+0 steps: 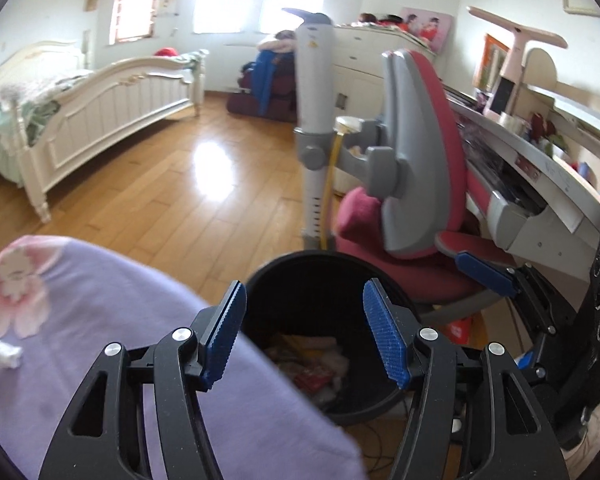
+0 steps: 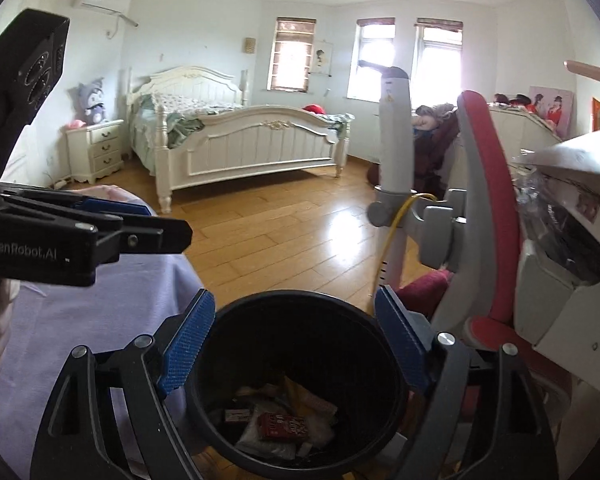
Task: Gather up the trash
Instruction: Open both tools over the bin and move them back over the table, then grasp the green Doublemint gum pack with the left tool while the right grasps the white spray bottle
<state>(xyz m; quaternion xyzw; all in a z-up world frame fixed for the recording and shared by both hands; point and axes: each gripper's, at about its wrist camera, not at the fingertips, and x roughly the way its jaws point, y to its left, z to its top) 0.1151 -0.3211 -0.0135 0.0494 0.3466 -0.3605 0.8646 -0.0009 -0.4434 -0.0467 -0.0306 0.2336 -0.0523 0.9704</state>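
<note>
Both grippers, left [image 1: 304,332] and right [image 2: 294,344], hang over bin [image 2: 220,432], jaws wide, empty. Next trash: wad [image 1: 5,354] far left on surface [image 1: 100,300]; left gripper nearer.

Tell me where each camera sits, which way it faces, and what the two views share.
Left wrist view: on the left claw, angled down at the black bin beside the purple cloth; open blue pads frame it, right claw at the right.
Right wrist view: on the right claw, looking down into the bin; open, left claw entering from the left.
Shared: bin with wrappers, purple cloth, white bed, red chair.
</note>
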